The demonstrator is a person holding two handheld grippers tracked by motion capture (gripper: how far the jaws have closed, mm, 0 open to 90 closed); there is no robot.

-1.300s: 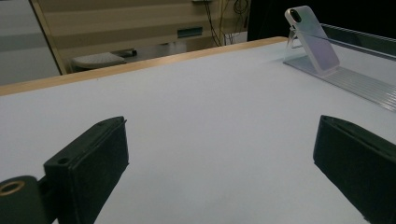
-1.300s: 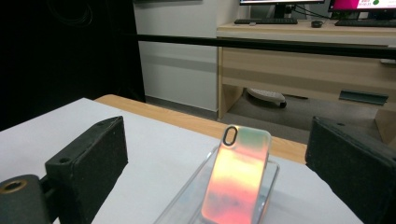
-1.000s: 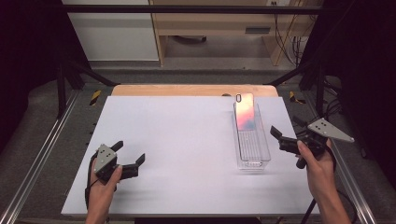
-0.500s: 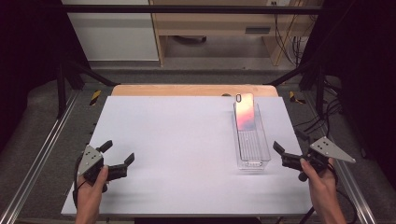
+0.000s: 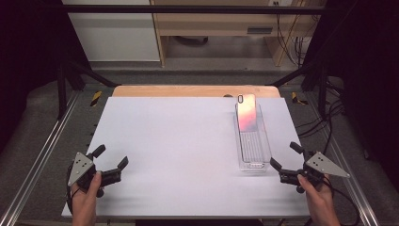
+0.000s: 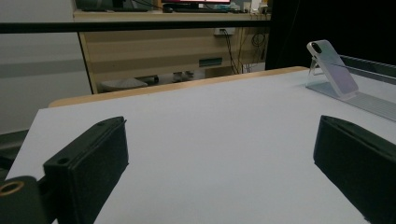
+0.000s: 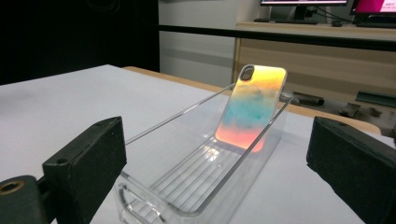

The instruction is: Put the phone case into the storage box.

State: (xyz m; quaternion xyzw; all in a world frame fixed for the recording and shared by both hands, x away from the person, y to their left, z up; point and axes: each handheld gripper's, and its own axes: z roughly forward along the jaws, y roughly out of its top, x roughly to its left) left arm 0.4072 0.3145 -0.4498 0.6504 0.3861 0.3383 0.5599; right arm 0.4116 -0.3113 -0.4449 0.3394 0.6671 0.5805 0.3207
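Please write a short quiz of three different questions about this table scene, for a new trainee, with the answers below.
1. True or false: the iridescent orange and teal phone case lies flat on the white table.
2. What holds the case? A) a cardboard box B) a clear plastic tray C) a metal bowl
3. Fill in: both the left gripper and the right gripper are ____ and hold nothing.

Key: 1 false, it leans against the far end of the tray. 2 B. 3 open.

Clear glossy plastic tray (image 7: pixel 196 186), iridescent phone case (image 7: pixel 252 105)
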